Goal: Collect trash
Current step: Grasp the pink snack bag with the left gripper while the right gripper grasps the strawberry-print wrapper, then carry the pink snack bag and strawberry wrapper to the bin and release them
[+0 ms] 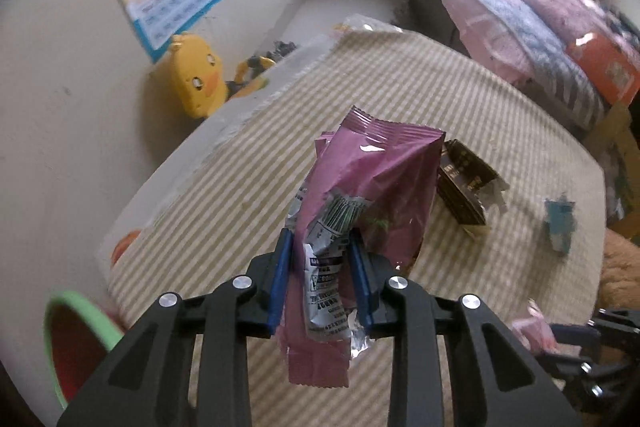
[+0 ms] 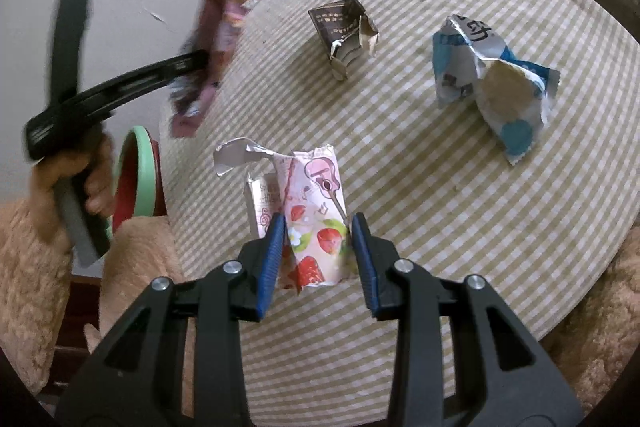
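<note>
My left gripper (image 1: pixel 320 247) is shut on a purple snack wrapper (image 1: pixel 372 179) and holds it up above the striped tablecloth (image 1: pixel 400 87); it shows blurred in the right wrist view (image 2: pixel 212 55). My right gripper (image 2: pixel 319 227) holds its fingers around a pink strawberry-print wrapper (image 2: pixel 316 227) on the tablecloth (image 2: pixel 440 207); the jaws stand apart beside it. A crushed dark brown carton (image 2: pixel 344 31) and a crumpled blue and white wrapper (image 2: pixel 488 79) lie farther back on the table. The carton (image 1: pixel 464 183) and blue wrapper (image 1: pixel 560 223) also show in the left wrist view.
A green-rimmed red bin (image 2: pixel 136 179) stands left of the table, also low left in the left wrist view (image 1: pixel 68 343). A yellow duck toy (image 1: pixel 200 79) sits by the wall. Bedding (image 1: pixel 540 39) lies behind the table.
</note>
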Available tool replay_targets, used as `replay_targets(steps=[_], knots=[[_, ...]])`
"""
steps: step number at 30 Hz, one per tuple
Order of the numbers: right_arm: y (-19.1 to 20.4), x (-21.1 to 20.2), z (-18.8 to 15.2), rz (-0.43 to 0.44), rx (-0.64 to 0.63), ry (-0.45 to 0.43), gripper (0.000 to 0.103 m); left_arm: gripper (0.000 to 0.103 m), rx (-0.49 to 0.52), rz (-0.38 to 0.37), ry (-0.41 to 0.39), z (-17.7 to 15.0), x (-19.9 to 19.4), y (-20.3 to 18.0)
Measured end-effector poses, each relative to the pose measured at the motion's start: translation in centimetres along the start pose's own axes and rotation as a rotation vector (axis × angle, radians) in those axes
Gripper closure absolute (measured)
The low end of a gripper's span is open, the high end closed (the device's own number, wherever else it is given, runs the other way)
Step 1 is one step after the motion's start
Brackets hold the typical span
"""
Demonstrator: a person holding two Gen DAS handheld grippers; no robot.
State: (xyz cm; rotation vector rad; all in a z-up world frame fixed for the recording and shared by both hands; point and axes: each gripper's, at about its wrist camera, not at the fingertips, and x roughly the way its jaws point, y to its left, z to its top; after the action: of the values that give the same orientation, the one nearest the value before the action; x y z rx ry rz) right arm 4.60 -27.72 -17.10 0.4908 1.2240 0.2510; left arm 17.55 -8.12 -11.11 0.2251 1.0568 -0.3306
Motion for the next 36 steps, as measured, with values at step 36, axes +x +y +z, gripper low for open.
replay_targets(steps=[36], knots=[[1.7,0.3,-0.5,-0.049,-0.097,-0.030,0.068,0.077,-0.318,-0.070,-0.102,-9.8,-9.5,2.5]])
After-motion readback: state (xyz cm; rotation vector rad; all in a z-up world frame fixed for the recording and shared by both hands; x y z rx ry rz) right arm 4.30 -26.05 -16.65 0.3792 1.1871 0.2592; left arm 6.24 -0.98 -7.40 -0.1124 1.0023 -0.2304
